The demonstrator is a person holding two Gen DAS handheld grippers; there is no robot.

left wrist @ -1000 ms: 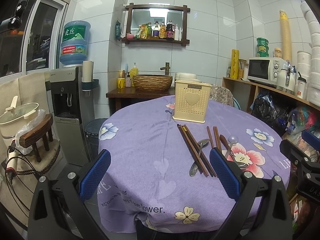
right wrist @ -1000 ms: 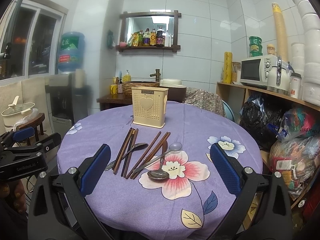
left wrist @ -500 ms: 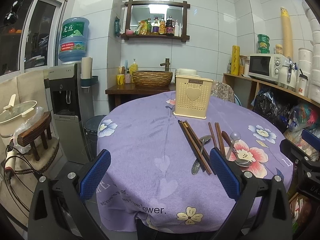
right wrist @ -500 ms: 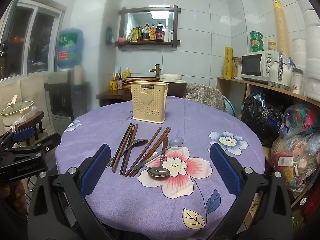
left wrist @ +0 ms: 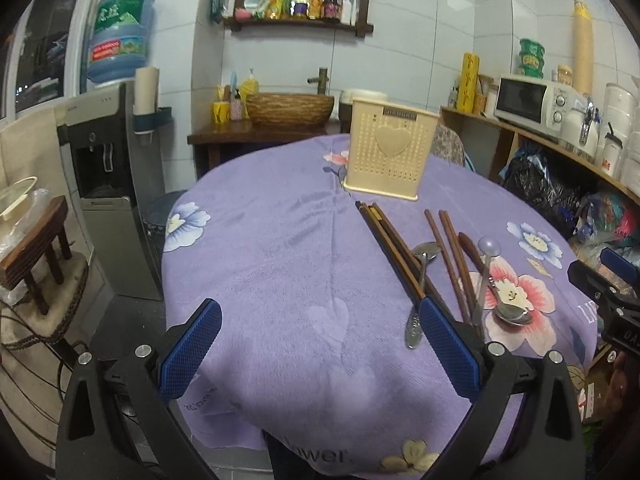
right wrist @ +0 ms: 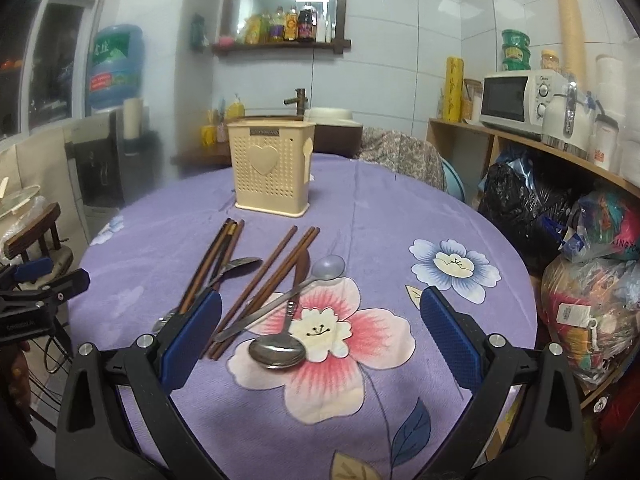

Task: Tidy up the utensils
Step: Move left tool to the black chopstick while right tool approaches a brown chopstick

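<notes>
A cream perforated utensil holder with a heart stands upright at the far side of the round purple-clothed table. In front of it lie brown chopsticks and metal spoons, loose on the cloth. My left gripper is open and empty over the table's near left part, left of the utensils. My right gripper is open and empty, its jaws either side of the near spoon and chopstick ends, above them.
A water dispenser and a wooden stool stand left of the table. A shelf with a microwave and bags lines the right. A sink counter with a woven basin is behind.
Both grippers have moved forward and lower toward the table. The utensils now appear larger and nearer. Both stay open.
</notes>
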